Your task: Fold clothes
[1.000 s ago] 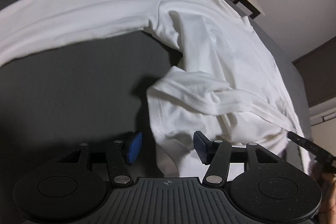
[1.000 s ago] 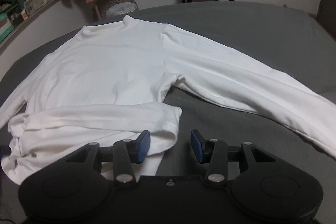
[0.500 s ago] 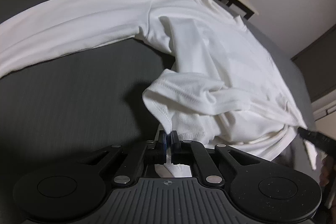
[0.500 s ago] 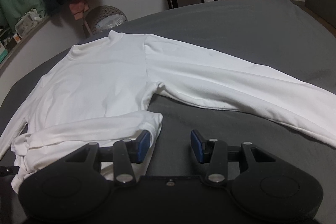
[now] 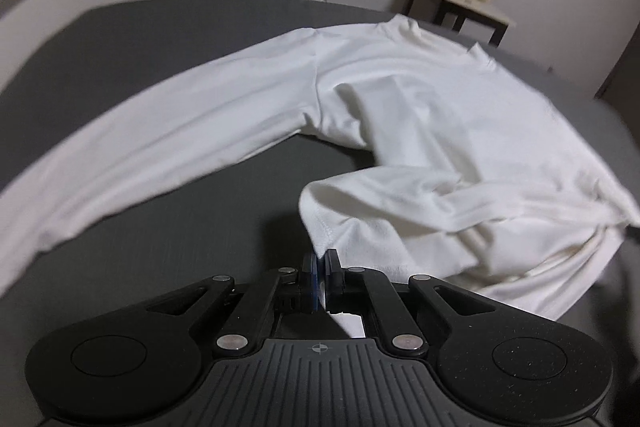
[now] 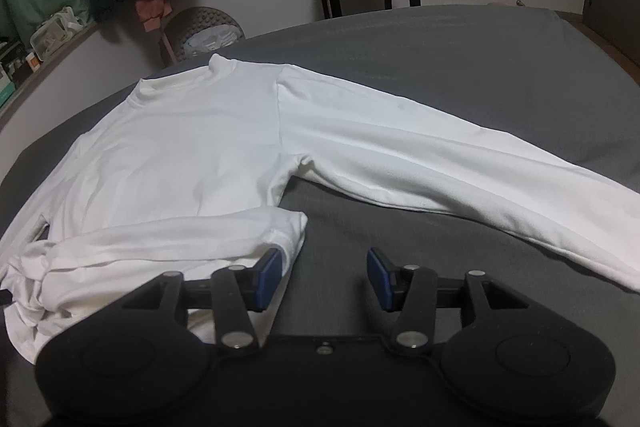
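With my left claw point(image 5: 320, 261) pinching only the shirt point(image 5: 440, 131) hem corner and right claw point(image 6: 323, 277) wide, empty at lower centre, thin grip may slip.

The left gripper point(image 5: 320, 269) has a matte black body with two rounded lobes, each carrying a shallow pressed circle and a scatter of pale specks. Between the lobes sits a grey ribbed panel with a small crosshair mark at its upper edge. Black link bars run forward from four silver rivets to blue pads point(image 5: 315, 281) backed in black. The right gripper point(image 6: 323, 278) is built the same way: black lobes with faint circles, angled link bars with triangular cut-outs, silver rivets at the joints, one small screw in the middle of the body, and ribbed blue pads point(image 6: 269, 274) on black mounts.
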A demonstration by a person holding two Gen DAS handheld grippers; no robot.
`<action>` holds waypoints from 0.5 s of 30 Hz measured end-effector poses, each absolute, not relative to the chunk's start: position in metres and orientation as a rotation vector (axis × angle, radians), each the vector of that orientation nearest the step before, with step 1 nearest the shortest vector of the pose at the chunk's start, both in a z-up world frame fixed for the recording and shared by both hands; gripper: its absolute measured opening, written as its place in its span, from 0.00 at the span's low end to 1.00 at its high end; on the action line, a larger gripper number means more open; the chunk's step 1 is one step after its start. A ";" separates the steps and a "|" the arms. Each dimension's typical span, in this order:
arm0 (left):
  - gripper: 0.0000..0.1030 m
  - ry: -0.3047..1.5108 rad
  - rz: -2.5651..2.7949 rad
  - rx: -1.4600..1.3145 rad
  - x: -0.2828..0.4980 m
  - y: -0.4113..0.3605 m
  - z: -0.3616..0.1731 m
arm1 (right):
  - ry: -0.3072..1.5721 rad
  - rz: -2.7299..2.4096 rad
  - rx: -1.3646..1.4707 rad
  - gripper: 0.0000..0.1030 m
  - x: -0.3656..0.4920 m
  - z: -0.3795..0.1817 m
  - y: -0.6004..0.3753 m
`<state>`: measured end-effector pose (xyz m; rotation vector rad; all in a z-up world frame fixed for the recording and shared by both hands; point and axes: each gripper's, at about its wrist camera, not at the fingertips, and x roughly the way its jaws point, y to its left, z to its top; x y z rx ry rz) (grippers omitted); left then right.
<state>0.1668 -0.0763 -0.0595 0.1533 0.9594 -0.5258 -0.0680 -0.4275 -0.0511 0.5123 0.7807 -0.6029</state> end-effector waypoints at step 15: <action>0.03 0.952 -0.531 0.177 0.163 -0.081 -0.062 | 0.821 -0.566 0.141 0.41 -0.029 -0.060 -0.399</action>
